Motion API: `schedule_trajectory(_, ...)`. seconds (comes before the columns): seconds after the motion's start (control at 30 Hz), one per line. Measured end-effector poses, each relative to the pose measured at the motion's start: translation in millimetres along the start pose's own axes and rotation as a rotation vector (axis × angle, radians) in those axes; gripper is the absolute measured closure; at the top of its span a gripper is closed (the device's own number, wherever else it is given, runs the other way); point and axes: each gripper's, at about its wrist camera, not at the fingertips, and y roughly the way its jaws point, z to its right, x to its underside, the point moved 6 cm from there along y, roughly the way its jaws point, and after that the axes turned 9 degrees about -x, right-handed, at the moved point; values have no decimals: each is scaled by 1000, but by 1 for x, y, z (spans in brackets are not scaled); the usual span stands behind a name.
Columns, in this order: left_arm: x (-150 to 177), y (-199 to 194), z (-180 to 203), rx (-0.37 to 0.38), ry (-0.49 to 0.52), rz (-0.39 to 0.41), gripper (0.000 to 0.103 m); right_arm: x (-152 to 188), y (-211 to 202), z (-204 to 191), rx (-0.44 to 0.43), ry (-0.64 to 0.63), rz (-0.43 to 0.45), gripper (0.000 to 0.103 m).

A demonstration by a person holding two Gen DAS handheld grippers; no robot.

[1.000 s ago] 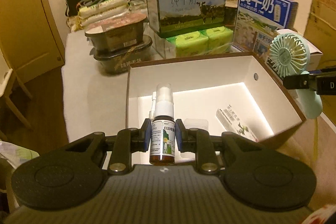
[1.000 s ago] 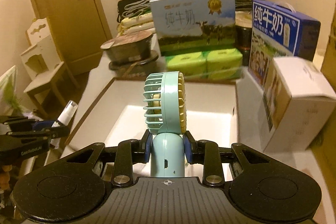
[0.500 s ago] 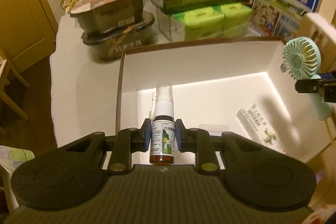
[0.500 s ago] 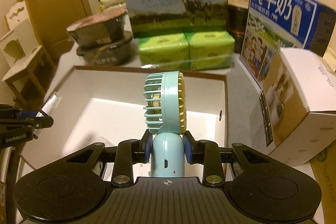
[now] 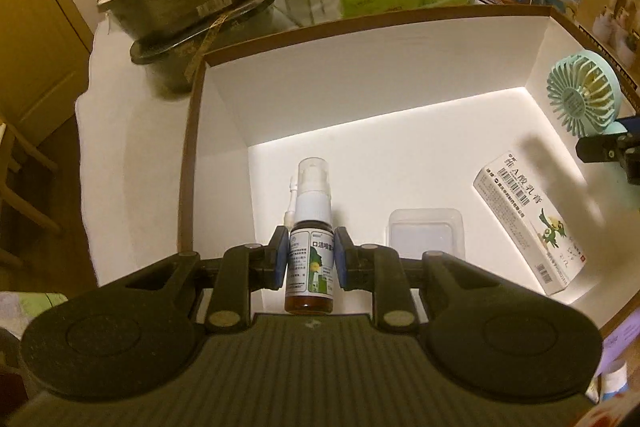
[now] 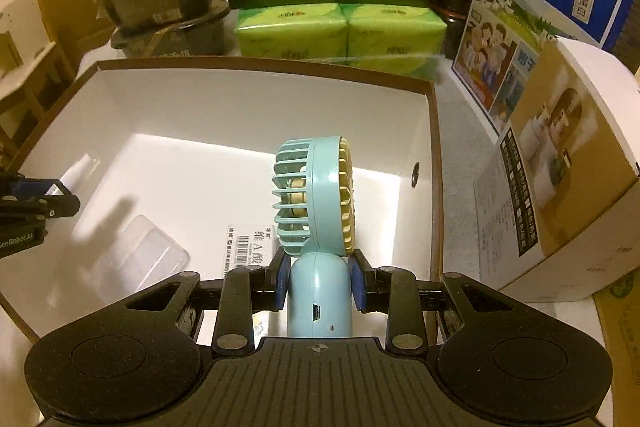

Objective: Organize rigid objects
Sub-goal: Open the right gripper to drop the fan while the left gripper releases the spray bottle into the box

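Over the open white box point(image 5: 224, 115), both tongs are loaded. The left gripper point(image 5: 309, 258) is clamped tight on a small spray bottle point(image 5: 310, 263), gripped around its labelled body with the nozzle pointing away. The right gripper point(image 6: 318, 281) is pinched on the handle of a little teal fan point(image 6: 316, 203), head up, near the box's right wall. Already on the box floor: a long medicine carton point(image 5: 528, 223) and a clear plastic tray point(image 5: 426, 237). If I were doing this step, I'd go for bare floor: bottle in the left corner, fan toward the back right, clear of the carton. I'd lower each until it touches the bottom before opening, so neither drops or knocks the tray. The fan looks top-heavy, so I'd lay it down.
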Motion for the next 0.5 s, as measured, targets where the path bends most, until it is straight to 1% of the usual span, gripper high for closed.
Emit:
schedule_trajectory(0.1,-1,3,4,-21,22,-1,81,0,0,0,6,-6,2,72)
schedule_trajectory(0.17,-2,5,3,-19,17,-11,81,0,1,-1,16,-19,-2,72)
schedule_trajectory(0.23,-4,5,2,-17,7,-7,74,1,1,-2,22,-28,-7,72)
schedule_trajectory(0.3,-6,4,1,-21,13,5,65,1,1,-3,29,-32,-3,72)
schedule_trajectory(0.37,-6,3,1,-35,22,13,63,1,1,-3,20,-29,-6,71)
schedule_trajectory(0.5,-5,1,-3,-25,8,6,61,1,-4,-3,6,-20,2,68)
